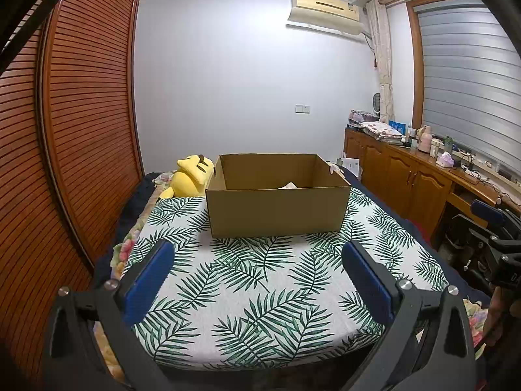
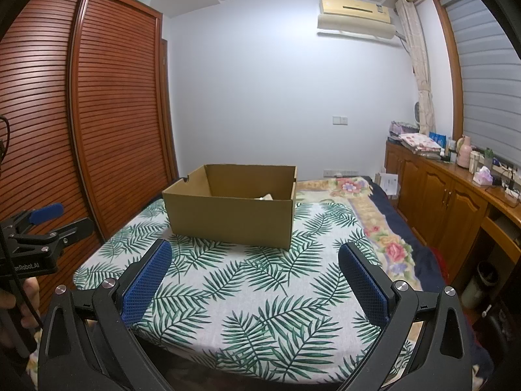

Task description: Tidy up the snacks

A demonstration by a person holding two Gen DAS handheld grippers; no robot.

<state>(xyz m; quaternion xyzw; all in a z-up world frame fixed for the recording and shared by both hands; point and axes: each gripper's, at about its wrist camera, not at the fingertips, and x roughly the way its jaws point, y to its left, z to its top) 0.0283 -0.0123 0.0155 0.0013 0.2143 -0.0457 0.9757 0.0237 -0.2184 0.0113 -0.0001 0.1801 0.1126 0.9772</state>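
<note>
"nrobot.ai" lettering on left gripper (image 2: 49, 218)

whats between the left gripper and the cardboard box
Only bare leaf-print cloth. In the left wrist view nothing lies between the open left gripper and the cardboard box; the right wrist view shows the same stretch bare.

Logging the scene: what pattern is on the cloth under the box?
Green palm leaves on white cloth, clearest in the left wrist view.

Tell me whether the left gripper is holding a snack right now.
No: the left gripper stands open with nothing between its blue pads, only the leaf-print cloth showing below.
</note>
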